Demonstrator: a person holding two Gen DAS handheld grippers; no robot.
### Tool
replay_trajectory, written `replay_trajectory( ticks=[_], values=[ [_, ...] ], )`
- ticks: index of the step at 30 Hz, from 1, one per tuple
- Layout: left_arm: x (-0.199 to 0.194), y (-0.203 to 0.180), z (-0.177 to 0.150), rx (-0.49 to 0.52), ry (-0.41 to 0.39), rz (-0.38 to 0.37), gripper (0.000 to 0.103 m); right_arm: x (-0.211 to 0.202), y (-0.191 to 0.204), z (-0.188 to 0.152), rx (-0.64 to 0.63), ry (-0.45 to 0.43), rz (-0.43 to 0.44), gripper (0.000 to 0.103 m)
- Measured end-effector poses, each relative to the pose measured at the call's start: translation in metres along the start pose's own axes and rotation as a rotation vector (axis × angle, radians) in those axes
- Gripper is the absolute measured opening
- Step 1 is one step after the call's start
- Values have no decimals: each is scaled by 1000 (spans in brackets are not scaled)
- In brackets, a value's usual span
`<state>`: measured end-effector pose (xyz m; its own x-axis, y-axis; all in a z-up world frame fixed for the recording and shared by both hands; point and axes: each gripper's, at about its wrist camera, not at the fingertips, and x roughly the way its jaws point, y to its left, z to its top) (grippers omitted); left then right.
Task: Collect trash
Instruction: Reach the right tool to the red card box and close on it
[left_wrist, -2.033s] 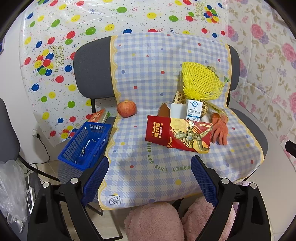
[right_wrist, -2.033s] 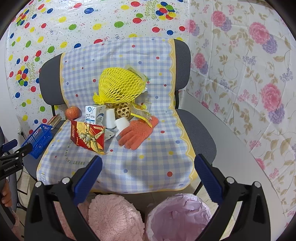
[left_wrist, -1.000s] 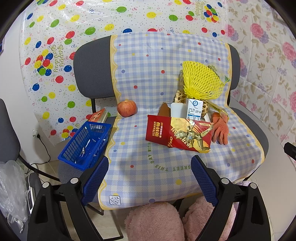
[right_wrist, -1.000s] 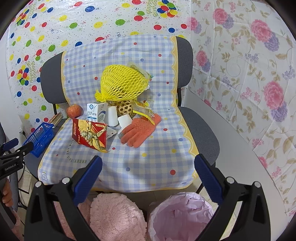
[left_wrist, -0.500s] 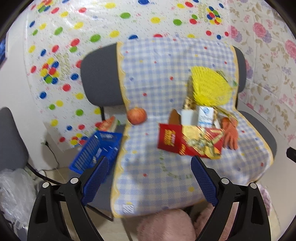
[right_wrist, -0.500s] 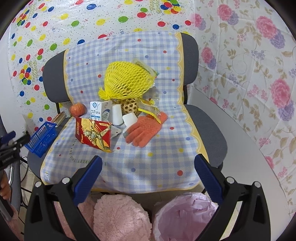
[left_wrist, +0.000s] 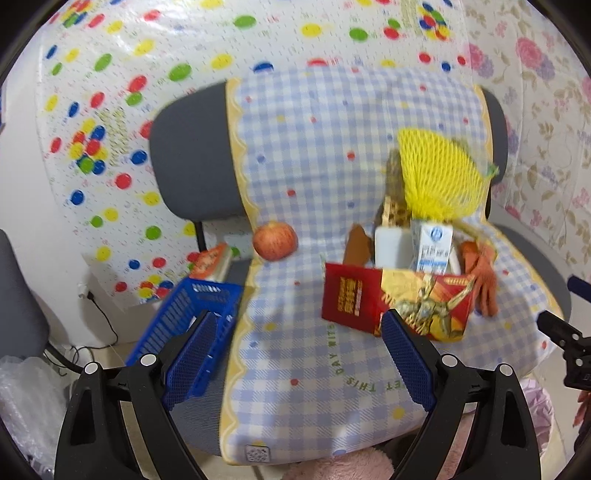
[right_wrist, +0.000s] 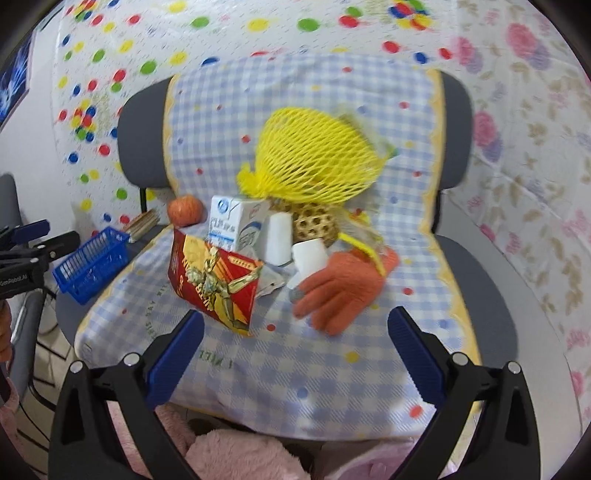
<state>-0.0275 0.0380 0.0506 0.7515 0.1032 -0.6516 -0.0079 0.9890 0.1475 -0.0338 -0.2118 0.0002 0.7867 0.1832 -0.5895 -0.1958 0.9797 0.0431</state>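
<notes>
Behind: dotted plastic sheeting on wall, floral sheeting at right. Below it: grey chair (right_wrist: 491, 280) draped in blue checked cloth (right_wrist: 306, 365).

Trash location: clustered mid-seat and toward backrest.
- Red carton (right_wrist: 212, 280), propped on edge at front of pile.
- Milk box (right_wrist: 232, 221), upright just behind carton.
- White cups (right_wrist: 308, 256), beside milk box.
- Yellow net bag (right_wrist: 314, 158), leaning on backrest above pile.
- Orange glove (right_wrist: 340, 291), flat on seat, right of carton.
- Apple (left_wrist: 275, 240), apart at left edge of seat; trash or not, cannot tell.

Containers: blue basket (left_wrist: 188, 332) off left side of seat; pink-lined bin (right_wrist: 373, 463) below front edge, only partly visible.

Left gripper (left_wrist: 295, 356): spread wide, empty, above front-left of seat. Right gripper (right_wrist: 295, 352): spread wide, empty, aimed at glove and carton.

Progress, judged: nothing collected; no item gripped; whole pile left on seat. Remaining: approach, first grasp, transfer, repeat for each item.
</notes>
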Motion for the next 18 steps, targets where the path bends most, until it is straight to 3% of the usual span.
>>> replay_trajectory(
  ticks=[5, 10, 12, 18],
  values=[
    [17, -17, -17, 61, -32, -16, 90, 41, 9, 0, -12, 75, 63, 97],
    [46, -15, -27, 9, 101, -76, 90, 68, 15, -1, -43, 89, 88, 97],
    [53, -12, -31, -9, 117, -90, 90, 81, 19, -1, -61, 108, 95, 86],
    [65, -12, -41, 0, 126, -98, 90, 103, 19, -5, -43, 144, 177, 79]
  ],
)
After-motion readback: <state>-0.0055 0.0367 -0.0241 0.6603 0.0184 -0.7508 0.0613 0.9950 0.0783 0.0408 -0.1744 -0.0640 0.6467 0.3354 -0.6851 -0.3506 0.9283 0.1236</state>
